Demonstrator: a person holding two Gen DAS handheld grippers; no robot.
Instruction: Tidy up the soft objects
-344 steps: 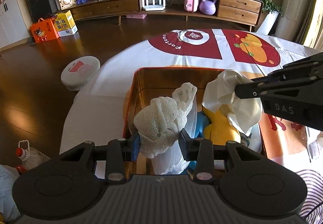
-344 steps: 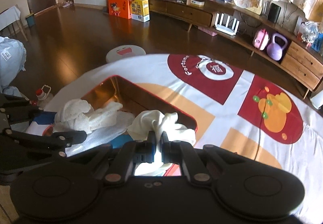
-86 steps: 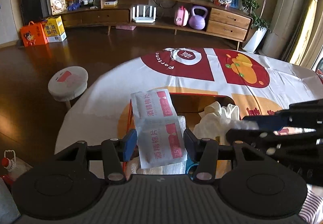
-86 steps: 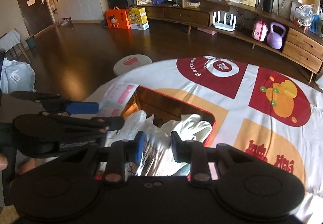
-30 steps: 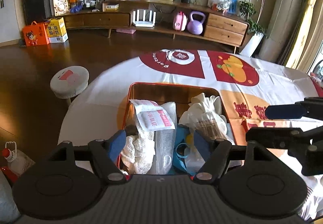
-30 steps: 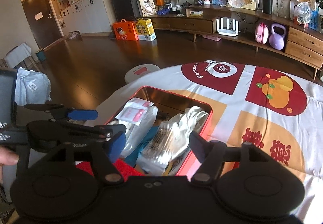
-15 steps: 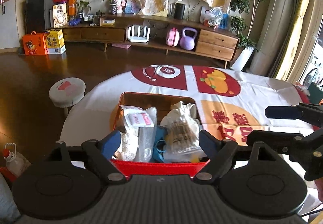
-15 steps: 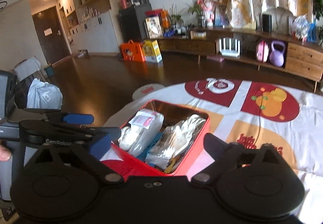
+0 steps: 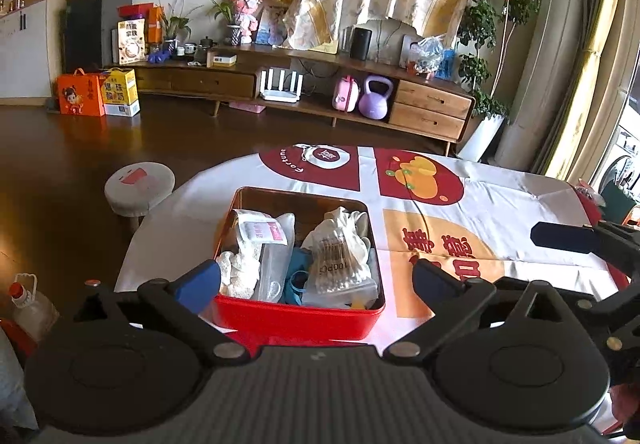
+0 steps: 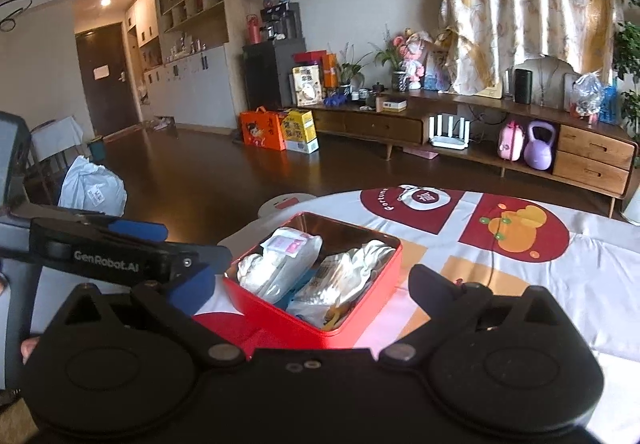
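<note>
Tin [image 9: 298, 314]: one, red, on the tabletop [image 9: 500, 200], holding one swab bag [image 9: 338, 268], one pink-labelled packet [image 9: 262, 232], perhaps one gauze wad [image 9: 236, 270]. Left gripper [image 9: 316, 280] and right gripper [image 10: 314, 278] jaws spread, empty.

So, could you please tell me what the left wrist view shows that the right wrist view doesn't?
Only the left view shows the bottle on the floor and the right gripper. Only the right view shows the door and the left gripper. Both show the red tin, packed with soft items, and the kettlebell. Both grippers are open.
</note>
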